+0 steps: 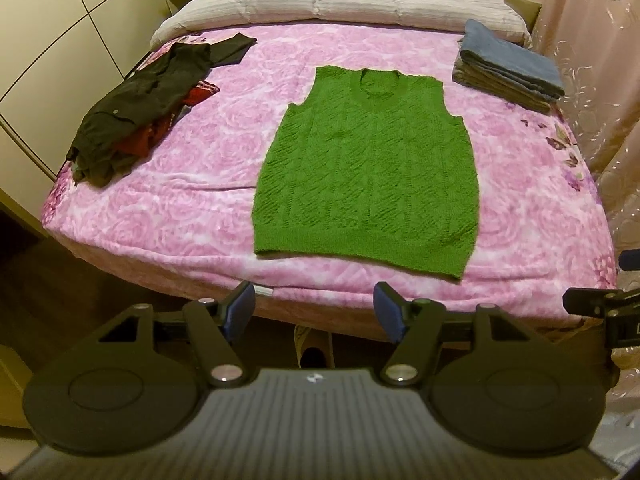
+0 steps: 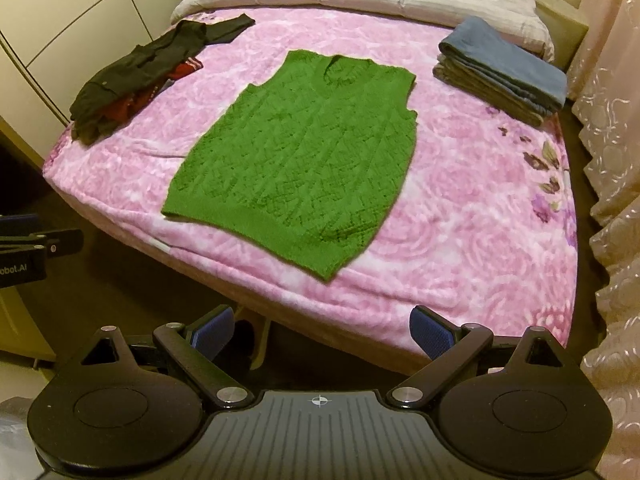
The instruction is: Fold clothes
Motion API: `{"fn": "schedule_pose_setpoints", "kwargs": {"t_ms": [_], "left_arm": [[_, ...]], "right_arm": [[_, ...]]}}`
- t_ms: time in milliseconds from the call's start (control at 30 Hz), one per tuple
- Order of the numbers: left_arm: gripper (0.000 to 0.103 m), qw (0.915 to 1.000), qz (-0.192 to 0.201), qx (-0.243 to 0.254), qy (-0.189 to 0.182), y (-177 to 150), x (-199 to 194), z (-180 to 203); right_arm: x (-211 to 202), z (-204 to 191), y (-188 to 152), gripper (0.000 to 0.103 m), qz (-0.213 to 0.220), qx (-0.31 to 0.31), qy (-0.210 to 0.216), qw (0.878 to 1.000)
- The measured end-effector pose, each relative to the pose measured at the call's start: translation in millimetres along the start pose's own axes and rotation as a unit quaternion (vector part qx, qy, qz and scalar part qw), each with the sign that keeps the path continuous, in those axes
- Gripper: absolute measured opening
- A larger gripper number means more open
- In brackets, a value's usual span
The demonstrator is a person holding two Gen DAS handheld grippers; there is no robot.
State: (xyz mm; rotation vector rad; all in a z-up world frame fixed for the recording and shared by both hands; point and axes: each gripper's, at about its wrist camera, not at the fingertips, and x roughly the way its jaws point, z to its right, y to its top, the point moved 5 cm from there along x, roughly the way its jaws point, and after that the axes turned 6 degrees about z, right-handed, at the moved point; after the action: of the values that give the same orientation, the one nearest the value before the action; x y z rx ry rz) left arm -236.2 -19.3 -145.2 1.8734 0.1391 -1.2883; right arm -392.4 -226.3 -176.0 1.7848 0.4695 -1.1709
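Green vest (image 1: 368, 168) lying flat mid-bed, unfolded. Folded stack (image 1: 508, 66) sitting far right, dark pile (image 1: 136, 108) waiting left. Left claw (image 1: 314, 312) and right claw (image 2: 320, 334) both hovering released, grasping nothing.

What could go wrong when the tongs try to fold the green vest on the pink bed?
1. The green knitted vest has its hem near the bed's front edge, so a clumsy pull might drag it off the pink blanket.
2. The soft blanket could get pinched together with the vest.
3. A wide sweep might bump the folded stack or the dark clothes pile.
Both the left tongs and right tongs are open and empty.
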Motion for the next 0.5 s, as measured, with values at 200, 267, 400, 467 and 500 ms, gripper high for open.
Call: {"fn": "schedule_pose_setpoints", "kwargs": {"t_ms": [200, 267, 400, 467, 500], "left_arm": [[0.062, 0.9999, -0.01, -0.006, 0.005, 0.3, 5.2, -6.3], [0.062, 0.9999, -0.015, -0.008, 0.005, 0.1, 8.6, -8.4], [0.062, 0.9996, -0.025, -0.008, 0.003, 6.6, 21.2, -11.0], [0.062, 0.9996, -0.029, -0.004, 0.001, 13.4, 30.0, -12.2], [0.062, 0.9995, -0.032, -0.001, -0.001, 17.2, 34.9, -12.6]], "right_arm": [[8.0, -3.4, 4.8, 0.097, -0.005, -0.006, 0.007, 1.0], [11.5, -3.1, 6.9, 0.097, -0.008, -0.005, 0.009, 1.0], [21.4, -1.9, 13.9, 0.097, -0.016, -0.001, 0.01, 1.0], [27.6, -0.9, 19.4, 0.097, -0.02, 0.003, 0.009, 1.0], [31.2, -0.5, 22.4, 0.097, -0.023, 0.005, 0.007, 1.0]]}}
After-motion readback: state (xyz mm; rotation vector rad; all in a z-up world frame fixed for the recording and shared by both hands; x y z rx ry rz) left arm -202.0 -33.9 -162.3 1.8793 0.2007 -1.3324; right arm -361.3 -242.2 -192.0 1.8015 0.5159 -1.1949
